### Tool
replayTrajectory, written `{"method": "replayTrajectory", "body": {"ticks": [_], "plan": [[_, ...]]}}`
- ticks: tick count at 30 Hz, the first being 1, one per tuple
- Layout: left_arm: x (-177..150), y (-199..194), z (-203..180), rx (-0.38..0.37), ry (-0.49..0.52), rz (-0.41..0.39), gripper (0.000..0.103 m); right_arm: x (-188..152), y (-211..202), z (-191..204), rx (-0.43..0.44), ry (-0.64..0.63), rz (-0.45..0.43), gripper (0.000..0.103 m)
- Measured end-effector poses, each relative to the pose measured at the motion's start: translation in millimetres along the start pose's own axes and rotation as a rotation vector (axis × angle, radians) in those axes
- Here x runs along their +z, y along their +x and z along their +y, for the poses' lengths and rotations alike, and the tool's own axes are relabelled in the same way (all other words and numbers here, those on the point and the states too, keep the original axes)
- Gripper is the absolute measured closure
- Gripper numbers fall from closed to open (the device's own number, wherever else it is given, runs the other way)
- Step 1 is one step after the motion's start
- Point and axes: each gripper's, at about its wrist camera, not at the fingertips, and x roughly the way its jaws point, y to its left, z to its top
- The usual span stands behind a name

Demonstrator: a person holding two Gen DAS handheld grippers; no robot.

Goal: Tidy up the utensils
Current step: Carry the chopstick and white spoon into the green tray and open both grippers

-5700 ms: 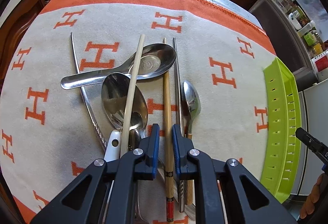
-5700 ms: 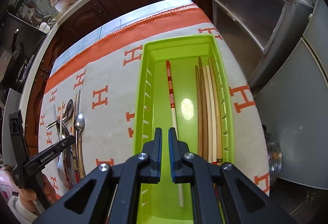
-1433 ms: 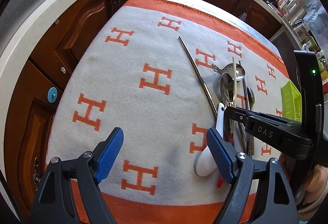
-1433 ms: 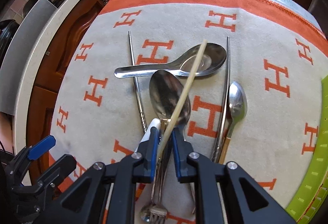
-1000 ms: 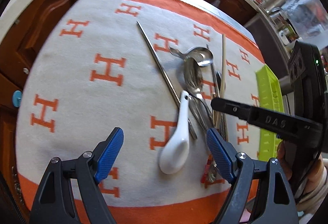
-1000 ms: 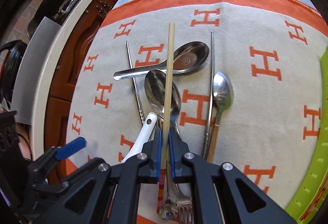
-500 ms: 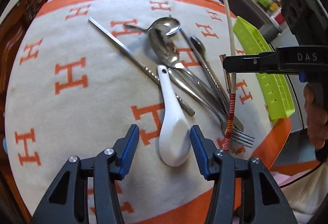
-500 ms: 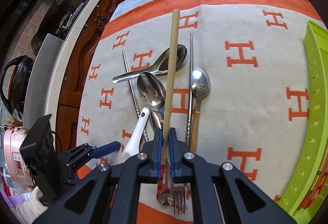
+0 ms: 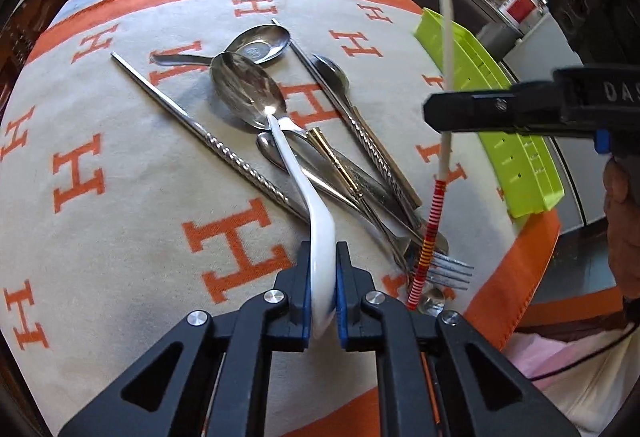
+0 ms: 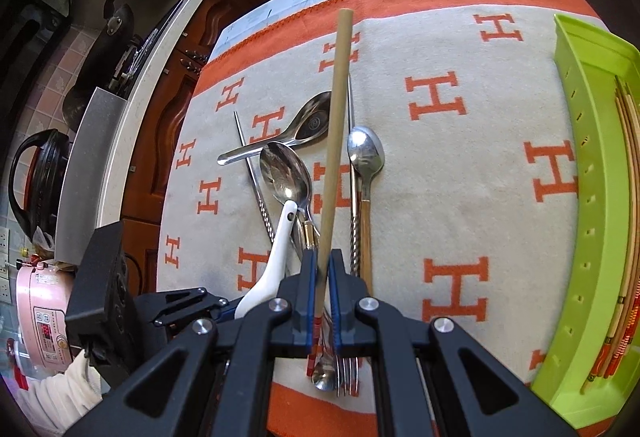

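On the orange-and-cream cloth (image 10: 500,197) a green tray (image 10: 576,197) holds chopsticks at the right. The left gripper (image 9: 322,297) clamps a glossy white ceramic spoon (image 9: 316,205) amid the metal cutlery; the right gripper (image 10: 323,277) pinches a pale, red-striped chopstick (image 10: 334,141), lifted.

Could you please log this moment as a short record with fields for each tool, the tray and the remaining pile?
left tool: shut on the white ceramic spoon, gripping its bowl end
right tool: shut on the striped-end chopstick, lifted clear of the pile
green tray: on the cloth's right side, chopsticks lying inside
pile on cloth: large metal spoon, small spoon, flat-handled soup spoon, fork, two metal chopsticks
surface: orange-bordered H-pattern cloth
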Motion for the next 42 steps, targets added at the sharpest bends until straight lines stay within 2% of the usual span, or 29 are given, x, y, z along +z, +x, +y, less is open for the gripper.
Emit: {"method": "replayTrajectory", "body": {"ticks": [8,14,18,22,27,33,42], "plan": [[2.1,-20.1,-9.2,0.038,-0.063,-0.044,0.096,-6.1,-16.4,-1.4,0.049,0.030,0.011,0.098],[18.6,-45.2,-31.2,0.025,-0.064,-0.105,0.096,-7.0,-43.1,0.3,0.090,0.036,0.003,0.098],[32.7,-56.0,-57.8,0.008,-0.029,-0.131,0.096,-4.2,-70.1,-7.4,0.073,0.053,-0.012,0.098],[48.8,-57.9,-89.9,-0.024,0.007,-0.149,0.096,1.6,-97.2,-31.5,0.027,0.094,-0.011,0.098],[73.4,-44.8,-137.7,-0.057,0.045,-0.160,0.096,13.8,-129.7,-79.7,-0.042,0.157,-0.001,0.098],[97.1,-17.8,-190.4,-0.061,0.063,-0.150,0.096,32.1,-147.9,-129.2,-0.135,0.157,0.054,0.098],[109.9,41.2,-233.1,0.018,0.014,-0.075,0.096,50.3,-103.8,-176.2,-0.210,0.069,0.233,0.098]]}}
